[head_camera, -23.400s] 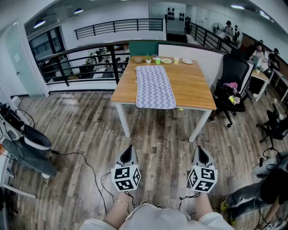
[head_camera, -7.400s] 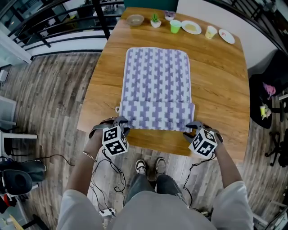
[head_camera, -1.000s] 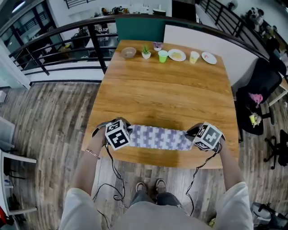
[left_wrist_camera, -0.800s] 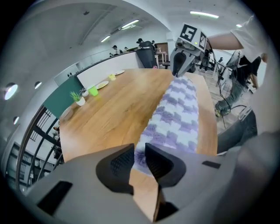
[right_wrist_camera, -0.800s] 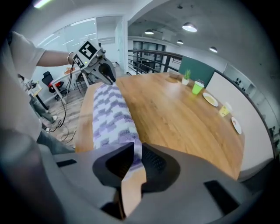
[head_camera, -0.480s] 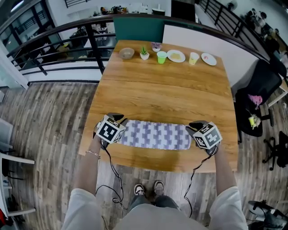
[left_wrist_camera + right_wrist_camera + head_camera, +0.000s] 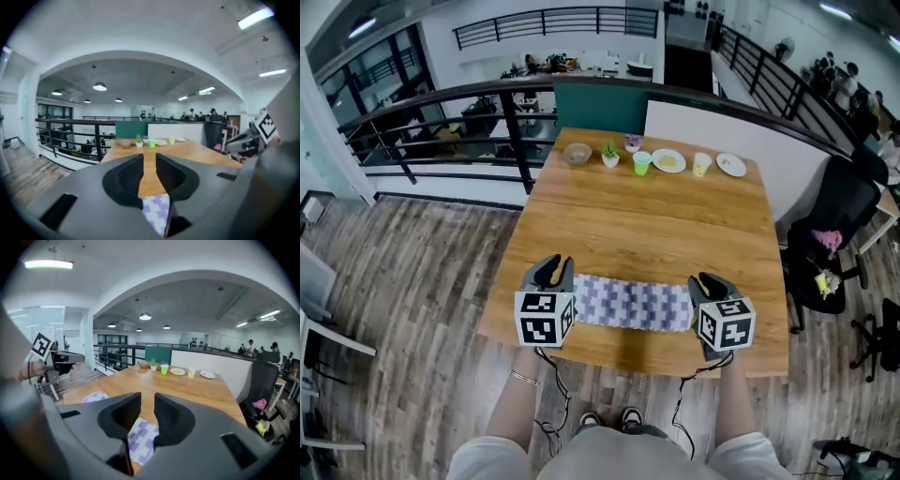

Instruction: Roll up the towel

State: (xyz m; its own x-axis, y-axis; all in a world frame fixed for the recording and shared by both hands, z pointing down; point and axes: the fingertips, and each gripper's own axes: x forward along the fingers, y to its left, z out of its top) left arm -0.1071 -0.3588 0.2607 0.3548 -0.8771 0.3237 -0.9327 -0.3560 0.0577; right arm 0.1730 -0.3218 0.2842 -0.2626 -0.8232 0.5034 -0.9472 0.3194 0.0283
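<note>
Head view showed the purple-and-white checked towel (image 7: pixel 633 303) lying as a narrow band across the wooden surface (image 7: pixel 675 216), close to its near edge. The left gripper (image 7: pixel 553 270) hung over the towel's left end and the right gripper (image 7: pixel 711 281) over its right end. In the left gripper view the left gripper (image 7: pixel 149 159) was released: its jaws stood slightly apart with nothing between the pads, and the towel (image 7: pixel 157 211) showed below the gap. In the right gripper view the right gripper (image 7: pixel 147 401) had just been opening and was likewise released and empty, with the towel (image 7: pixel 143 439) beneath it. Along the far edge of the surface stood a bowl (image 7: pixel 577 154), a small potted plant (image 7: pixel 608 155), a green cup (image 7: pixel 642 163), a plate (image 7: pixel 669 160), a yellow cup (image 7: pixel 702 164) and a second plate (image 7: pixel 731 165). To the right of the surface stood a black office chair (image 7: pixel 834 216).
</note>
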